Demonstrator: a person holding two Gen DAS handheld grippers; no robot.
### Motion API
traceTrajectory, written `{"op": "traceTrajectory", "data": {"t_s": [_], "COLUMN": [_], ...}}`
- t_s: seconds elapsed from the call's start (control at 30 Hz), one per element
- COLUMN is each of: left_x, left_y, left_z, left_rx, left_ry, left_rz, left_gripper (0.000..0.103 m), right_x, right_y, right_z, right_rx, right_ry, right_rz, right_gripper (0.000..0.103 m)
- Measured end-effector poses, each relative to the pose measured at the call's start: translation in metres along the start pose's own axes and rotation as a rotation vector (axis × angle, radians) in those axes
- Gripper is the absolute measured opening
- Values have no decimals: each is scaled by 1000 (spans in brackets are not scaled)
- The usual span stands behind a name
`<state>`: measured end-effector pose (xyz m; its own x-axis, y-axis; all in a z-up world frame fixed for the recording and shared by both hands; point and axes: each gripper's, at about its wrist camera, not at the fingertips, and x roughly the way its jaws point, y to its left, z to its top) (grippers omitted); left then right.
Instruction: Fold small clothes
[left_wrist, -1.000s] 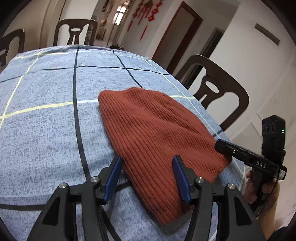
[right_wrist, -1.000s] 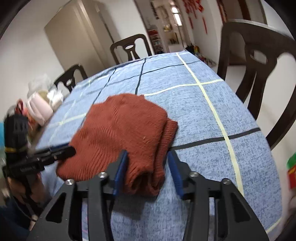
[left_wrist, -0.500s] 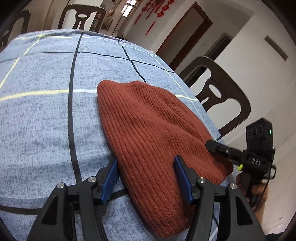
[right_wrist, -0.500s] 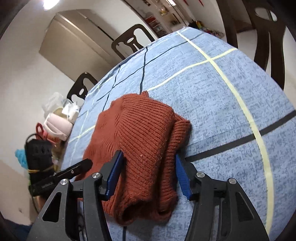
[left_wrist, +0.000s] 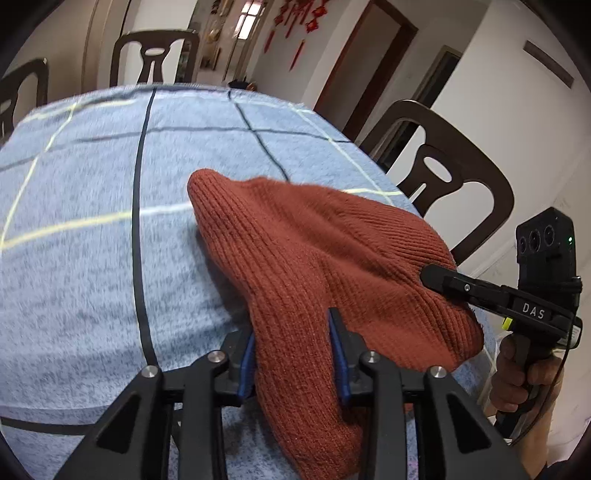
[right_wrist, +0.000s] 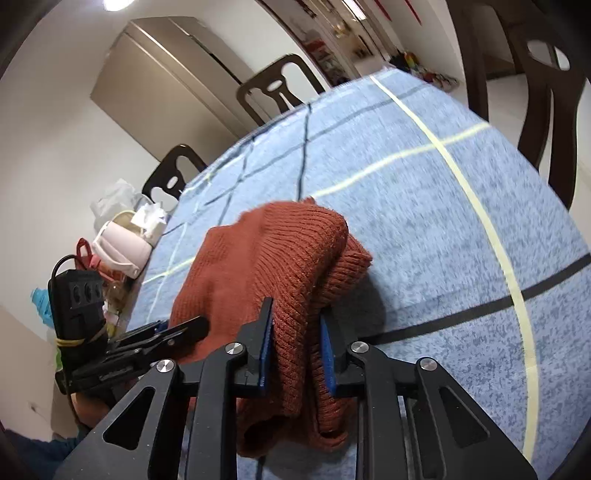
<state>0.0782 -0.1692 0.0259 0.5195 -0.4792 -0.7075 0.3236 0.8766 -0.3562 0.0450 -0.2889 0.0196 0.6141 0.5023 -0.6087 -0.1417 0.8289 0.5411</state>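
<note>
rust knit hat (left_wrist: 317, 254) lies on the blue checked cloth of the desk (left_wrist: 92, 266), at its near edge and toward the near right corner. left gripper (left_wrist: 291, 343): fingers closing, pads pinching the hat's near hem. right gripper (right_wrist: 295, 332): fingers closing, clamped on the folded brim end. fabric between the two grippers is lifted and bunched off the cloth.
</note>
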Motion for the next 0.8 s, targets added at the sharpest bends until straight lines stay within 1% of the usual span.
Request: {"op": "traceTrajectory", "data": {"t_s": [0.2, 0.4, 0.53, 0.8], "left_x": [-28, -49, -62, -87], "left_y": [-3, 12, 34, 98], "left_z": [9, 14, 17, 24], "left_rx": [49, 69, 63, 27], "left_ry": [-60, -103, -122, -149], "left_rz": [-22, -4, 24, 76], "left_gripper": [35, 35, 35, 35], "right_x": [-15, -10, 11, 73], "right_y": [29, 54, 71, 112], "right_z": [3, 10, 15, 26], "right_rx": [-62, -97, -110, -118], "right_ry": [-42, -57, -39, 25], "right_rz": [11, 51, 87, 163], "right_gripper": [18, 18, 18, 18]}}
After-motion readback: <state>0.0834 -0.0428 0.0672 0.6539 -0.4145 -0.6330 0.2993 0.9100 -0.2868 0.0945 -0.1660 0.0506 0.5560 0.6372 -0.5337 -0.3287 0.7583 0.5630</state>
